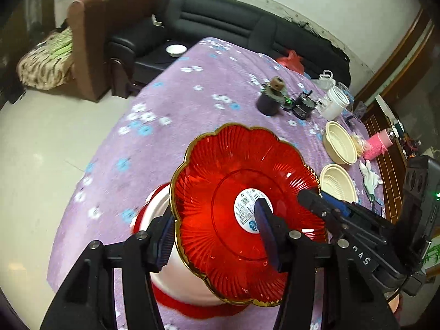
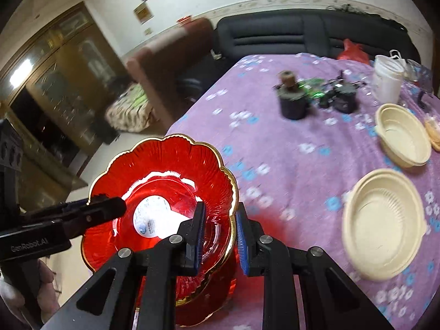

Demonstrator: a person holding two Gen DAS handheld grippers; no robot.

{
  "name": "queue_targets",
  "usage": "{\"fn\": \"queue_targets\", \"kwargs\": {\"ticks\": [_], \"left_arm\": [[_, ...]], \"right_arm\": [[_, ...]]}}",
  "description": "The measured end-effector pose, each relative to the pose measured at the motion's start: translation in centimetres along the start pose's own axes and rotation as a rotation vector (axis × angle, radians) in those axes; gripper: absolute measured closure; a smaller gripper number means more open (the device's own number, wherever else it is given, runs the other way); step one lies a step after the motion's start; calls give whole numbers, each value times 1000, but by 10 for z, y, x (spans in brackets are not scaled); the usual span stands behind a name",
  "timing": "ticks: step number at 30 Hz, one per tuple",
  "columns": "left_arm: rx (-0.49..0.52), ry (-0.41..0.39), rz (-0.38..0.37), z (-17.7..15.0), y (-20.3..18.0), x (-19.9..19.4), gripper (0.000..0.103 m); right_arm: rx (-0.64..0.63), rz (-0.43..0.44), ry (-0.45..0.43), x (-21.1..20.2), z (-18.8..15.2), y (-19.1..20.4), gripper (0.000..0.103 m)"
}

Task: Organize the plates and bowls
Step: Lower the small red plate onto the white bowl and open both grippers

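The left gripper [image 1: 217, 236] grips the near rim of a translucent red, flower-shaped plastic plate with a gold edge [image 1: 242, 192], one finger under the rim and one on the plate's face. Directly beneath sits a white bowl with a red band [image 1: 159, 209], blurred. The right gripper [image 2: 220, 233] straddles the plate's opposite rim, its blue pads [image 2: 242, 242] apart and apparently not pressing. Further right of both tools, two cream ribbed plastic bowls [image 2: 382, 225] rest apart on the purple flowered tablecloth [image 2: 288, 143].
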State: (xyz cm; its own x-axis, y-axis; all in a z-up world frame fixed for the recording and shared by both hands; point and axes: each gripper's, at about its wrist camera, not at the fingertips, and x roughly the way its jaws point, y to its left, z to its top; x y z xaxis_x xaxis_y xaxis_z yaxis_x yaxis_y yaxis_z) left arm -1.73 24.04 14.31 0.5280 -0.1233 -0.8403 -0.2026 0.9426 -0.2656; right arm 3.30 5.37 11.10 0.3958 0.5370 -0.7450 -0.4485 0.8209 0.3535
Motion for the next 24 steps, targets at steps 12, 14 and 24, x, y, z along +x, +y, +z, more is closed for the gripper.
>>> {"fn": "queue_targets", "kwargs": {"ticks": [12, 14, 24], "left_arm": [[-21, -26, 66, -32, 31, 3, 49], [-18, -26, 75, -34, 32, 7, 49], [0, -16, 108, -42, 35, 23, 49]], "right_arm": [[-43, -3, 55, 29, -27, 30, 80], [-51, -13, 53, 30, -30, 32, 80], [-84, -62, 40, 36, -34, 36, 79]]}}
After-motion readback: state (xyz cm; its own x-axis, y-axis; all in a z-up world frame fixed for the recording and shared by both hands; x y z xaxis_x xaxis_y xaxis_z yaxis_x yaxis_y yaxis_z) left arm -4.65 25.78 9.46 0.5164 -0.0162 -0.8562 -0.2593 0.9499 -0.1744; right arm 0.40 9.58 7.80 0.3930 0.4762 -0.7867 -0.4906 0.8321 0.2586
